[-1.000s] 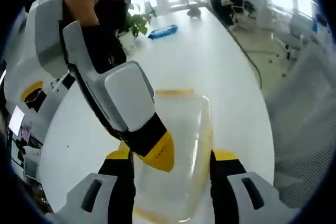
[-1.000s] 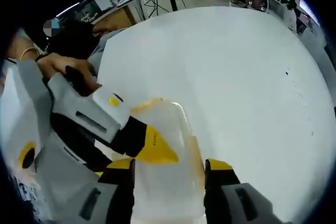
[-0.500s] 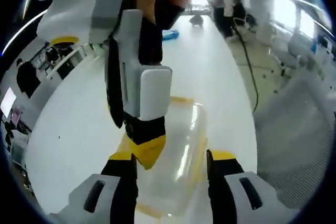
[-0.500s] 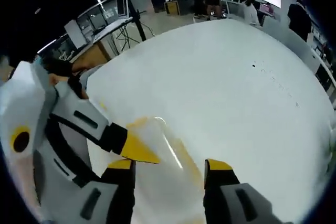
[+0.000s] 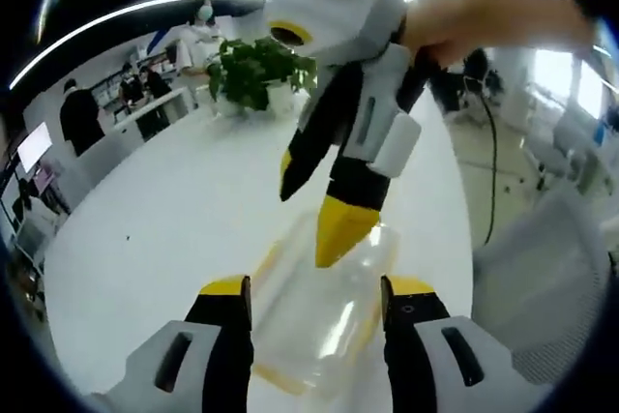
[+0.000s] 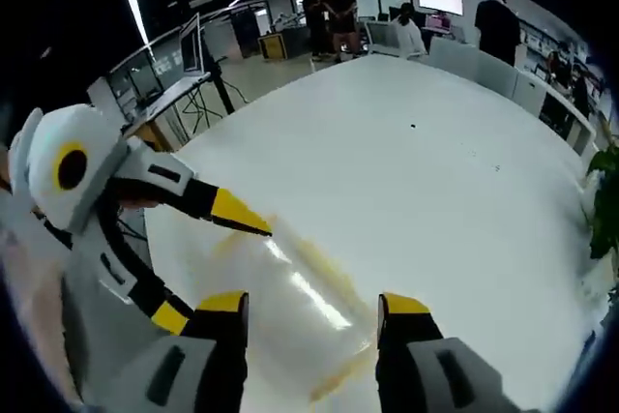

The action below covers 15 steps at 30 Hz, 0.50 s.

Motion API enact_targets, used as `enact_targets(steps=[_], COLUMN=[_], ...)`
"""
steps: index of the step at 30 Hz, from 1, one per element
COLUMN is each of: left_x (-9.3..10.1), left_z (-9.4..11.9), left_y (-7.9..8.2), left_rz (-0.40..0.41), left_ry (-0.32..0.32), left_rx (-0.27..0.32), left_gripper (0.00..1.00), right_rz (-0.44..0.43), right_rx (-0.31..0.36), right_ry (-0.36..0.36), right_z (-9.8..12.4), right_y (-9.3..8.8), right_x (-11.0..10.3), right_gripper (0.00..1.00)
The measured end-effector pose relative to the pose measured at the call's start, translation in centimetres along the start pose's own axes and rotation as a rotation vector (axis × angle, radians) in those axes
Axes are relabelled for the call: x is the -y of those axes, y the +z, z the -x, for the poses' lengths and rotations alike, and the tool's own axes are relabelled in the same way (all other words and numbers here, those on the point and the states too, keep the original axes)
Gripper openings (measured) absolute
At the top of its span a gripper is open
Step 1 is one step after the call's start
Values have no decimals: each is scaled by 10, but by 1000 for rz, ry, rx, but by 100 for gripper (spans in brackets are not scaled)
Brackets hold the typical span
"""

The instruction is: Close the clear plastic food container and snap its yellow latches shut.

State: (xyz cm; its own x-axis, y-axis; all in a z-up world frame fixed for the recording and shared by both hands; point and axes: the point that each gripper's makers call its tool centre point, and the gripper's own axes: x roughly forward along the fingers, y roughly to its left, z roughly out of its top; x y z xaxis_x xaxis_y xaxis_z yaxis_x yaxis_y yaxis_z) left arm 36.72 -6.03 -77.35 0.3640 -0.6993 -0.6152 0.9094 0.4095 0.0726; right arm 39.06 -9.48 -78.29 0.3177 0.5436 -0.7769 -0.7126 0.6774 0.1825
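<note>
The clear plastic container (image 5: pixel 314 331) with yellow edges lies on the white table (image 5: pixel 164 220), just beyond my left gripper (image 5: pixel 317 302), whose jaws stand open on either side of it. My right gripper (image 5: pixel 309 224) reaches down from above with its fingers apart, one yellow fingertip (image 5: pixel 338 227) at the container's far end. In the right gripper view the container (image 6: pixel 305 292) lies between the open jaws of my right gripper (image 6: pixel 311 307). There my left gripper (image 6: pixel 213 273) comes in from the left, open, its fingertips near the container's left end. Whether any tip touches the container is unclear.
A potted plant (image 5: pixel 256 70) stands at the table's far side. A mesh chair (image 5: pixel 551 278) is beside the table on the right. Several people and desks (image 6: pixel 406 26) are beyond the far table edge. A hand (image 5: pixel 484 21) holds the right gripper.
Both views have tilted up, showing more of the room. The right gripper has swung from the left side to above the container's far end. The container has stayed on the table.
</note>
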Motion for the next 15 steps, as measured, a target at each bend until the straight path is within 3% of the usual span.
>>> enact_targets(steps=[9, 15], left_x=[-24, -30], left_z=[8, 13], left_y=[-16, -31], left_rz=[128, 144], left_ry=[111, 114], left_rx=[7, -30], left_gripper=[51, 48], right_rz=[-40, -81], right_rx=[-12, -13], right_ry=[-65, -74], right_z=[6, 7], right_y=[-26, -36], right_x=[5, 5], right_gripper=[51, 50])
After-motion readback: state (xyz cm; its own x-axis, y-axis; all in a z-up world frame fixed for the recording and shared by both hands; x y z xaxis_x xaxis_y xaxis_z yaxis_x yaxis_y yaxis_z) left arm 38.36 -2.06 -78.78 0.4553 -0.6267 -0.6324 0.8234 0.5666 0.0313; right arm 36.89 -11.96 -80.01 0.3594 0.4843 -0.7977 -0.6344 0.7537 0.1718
